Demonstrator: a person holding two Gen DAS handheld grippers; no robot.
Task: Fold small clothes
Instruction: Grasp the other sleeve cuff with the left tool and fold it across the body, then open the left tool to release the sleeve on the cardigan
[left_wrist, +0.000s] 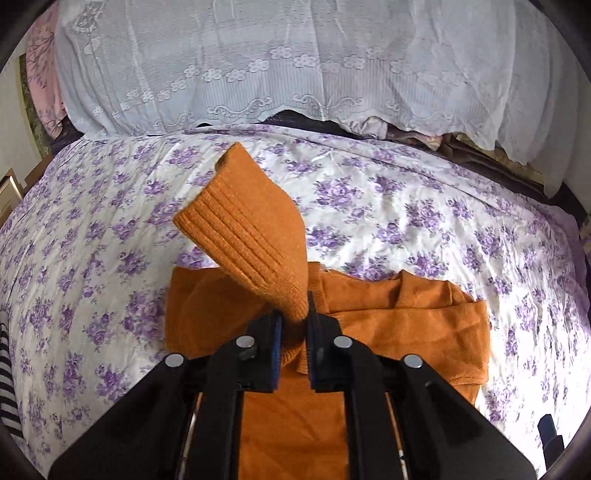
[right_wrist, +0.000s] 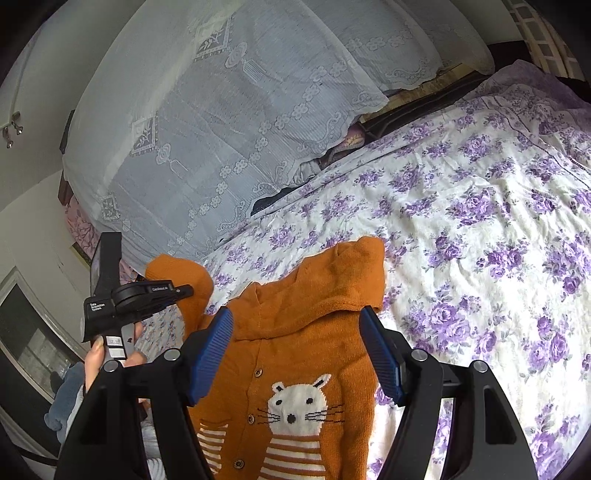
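A small orange knitted cardigan (right_wrist: 295, 354) with a white mouse on its front and a row of buttons lies on the flowered bed sheet (right_wrist: 480, 221). My left gripper (left_wrist: 294, 317) is shut on the cardigan's left sleeve (left_wrist: 243, 225), whose ribbed cuff stands up above the body (left_wrist: 388, 325). From the right wrist the left gripper (right_wrist: 184, 291) appears at the left with the lifted sleeve (right_wrist: 184, 280), a hand (right_wrist: 96, 358) on its handle. My right gripper (right_wrist: 297, 350) hovers open over the cardigan's chest, its blue pads (right_wrist: 214, 354) apart and pressing nothing.
A heap under a white lace cover (left_wrist: 295, 62) fills the back of the bed. The purple-flowered sheet (left_wrist: 443, 206) spreads right of the cardigan. A striped cloth (left_wrist: 7, 373) shows at the left edge. Grey clothing (right_wrist: 66, 398) lies low left.
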